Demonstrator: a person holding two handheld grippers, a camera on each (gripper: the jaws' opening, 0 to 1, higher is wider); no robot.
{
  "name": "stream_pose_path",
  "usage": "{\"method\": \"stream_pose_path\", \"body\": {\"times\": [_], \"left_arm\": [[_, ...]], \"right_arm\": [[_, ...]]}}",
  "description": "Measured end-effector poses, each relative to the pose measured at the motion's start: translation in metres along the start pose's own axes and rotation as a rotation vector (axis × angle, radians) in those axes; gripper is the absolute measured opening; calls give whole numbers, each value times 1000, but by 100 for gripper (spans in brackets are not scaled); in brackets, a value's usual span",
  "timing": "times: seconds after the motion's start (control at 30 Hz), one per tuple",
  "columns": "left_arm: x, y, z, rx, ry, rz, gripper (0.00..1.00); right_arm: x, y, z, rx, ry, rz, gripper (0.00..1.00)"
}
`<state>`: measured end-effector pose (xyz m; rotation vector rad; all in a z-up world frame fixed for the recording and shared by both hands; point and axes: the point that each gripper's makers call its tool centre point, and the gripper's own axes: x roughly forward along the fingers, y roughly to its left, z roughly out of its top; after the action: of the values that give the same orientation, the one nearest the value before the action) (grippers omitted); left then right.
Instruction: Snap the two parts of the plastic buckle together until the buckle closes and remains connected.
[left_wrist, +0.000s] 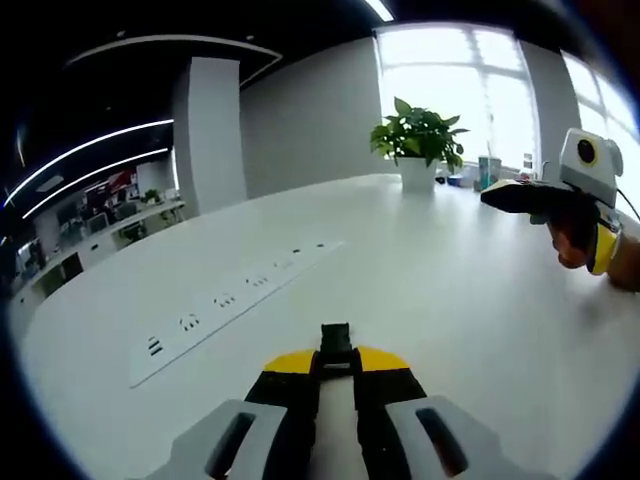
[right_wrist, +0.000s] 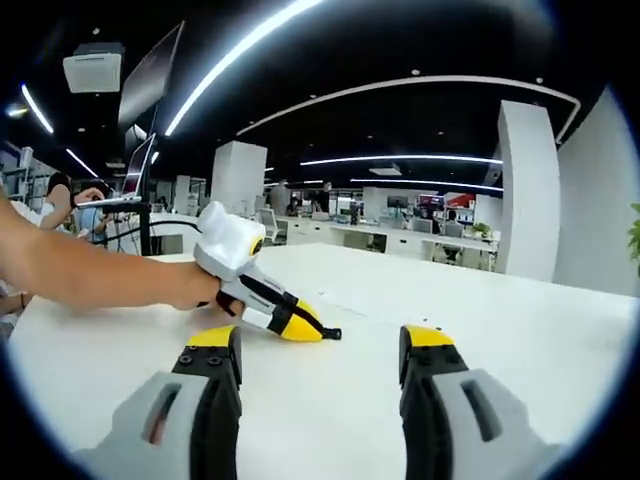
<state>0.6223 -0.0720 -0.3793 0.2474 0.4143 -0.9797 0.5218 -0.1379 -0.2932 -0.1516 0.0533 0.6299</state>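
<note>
My left gripper (left_wrist: 336, 362) rests low over the white table (left_wrist: 450, 300), its yellow-tipped jaws shut on a small black buckle piece (left_wrist: 336, 340) that sticks out past the tips. In the right gripper view that same left gripper (right_wrist: 308, 328) comes in from the left, held by a hand, with the black buckle piece (right_wrist: 330, 333) at its tip touching the table. My right gripper (right_wrist: 320, 345) is open, jaws wide apart with nothing between them, facing the left one. It also appears as the right gripper (left_wrist: 505, 195), held up at the far right.
A long recessed socket strip (left_wrist: 230, 300) runs across the table. A potted plant (left_wrist: 418, 140) stands at the far edge by the windows. A monitor on a stand (right_wrist: 140, 170) and office desks (right_wrist: 400, 235) lie beyond the table (right_wrist: 560, 340).
</note>
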Motion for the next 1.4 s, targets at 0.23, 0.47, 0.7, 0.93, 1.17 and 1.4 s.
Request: {"method": "stream_pose_path", "body": {"times": [0.23, 0.47, 0.7, 0.93, 1.17, 1.4], "left_arm": [[-4, -2, 11, 65, -49, 21, 36], [-60, -23, 84, 88, -408, 63, 85], [-115, -93, 76, 95, -465, -30, 95], [-137, -127, 17, 2, -269, -125, 100], [-153, -107, 5, -20, -279, -39, 100], [-159, -96, 6, -38, -291, -11, 99]], "right_arm": [[1, 2, -5, -1, 16, 9, 63], [2, 6, -11, 13, 42, 24, 74], [5, 13, -14, 24, 50, 42, 78], [4, 21, -21, 39, 91, 60, 78], [1, 15, -15, 21, 68, 31, 80], [-2, 4, -8, 22, 35, -7, 80]]}}
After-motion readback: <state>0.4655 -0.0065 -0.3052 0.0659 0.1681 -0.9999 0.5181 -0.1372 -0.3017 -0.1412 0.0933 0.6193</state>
